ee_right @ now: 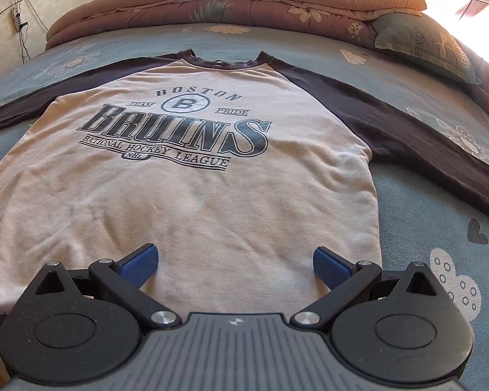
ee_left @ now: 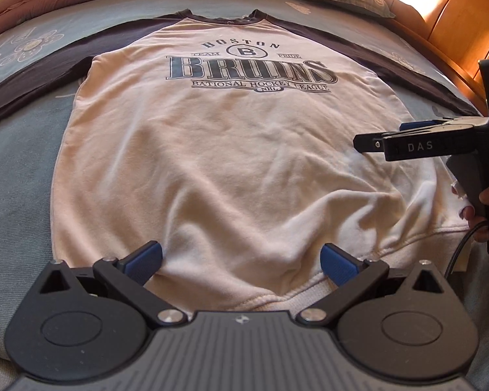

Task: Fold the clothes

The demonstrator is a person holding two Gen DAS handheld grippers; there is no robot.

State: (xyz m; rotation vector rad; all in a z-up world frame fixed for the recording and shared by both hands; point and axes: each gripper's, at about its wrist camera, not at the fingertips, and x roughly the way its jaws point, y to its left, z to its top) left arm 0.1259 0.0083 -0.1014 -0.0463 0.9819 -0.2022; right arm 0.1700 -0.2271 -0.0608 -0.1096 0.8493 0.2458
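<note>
Sweatshirt spread flat on the bed, both tongs gaping at its near hem

Left view: the left gripper (ee_left: 241, 259) stands wide open over the rumpled hem of the cream sweatshirt (ee_left: 231, 150), which lies face up, dark sleeves out; the right gripper (ee_left: 368, 143) hovers at its right. Right view: the right gripper (ee_right: 236, 265) is open, holding nothing. Judging by this, it lies unfolded; any fold needs a hem or sleeve pinched

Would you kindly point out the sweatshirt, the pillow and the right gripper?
sweatshirt (ee_right: 192, 202): right wrist view, cream chest panel.
pillow (ee_right: 420, 45): right wrist view, its face.
right gripper (ee_right: 236, 265): right wrist view, between its fingers.
</note>
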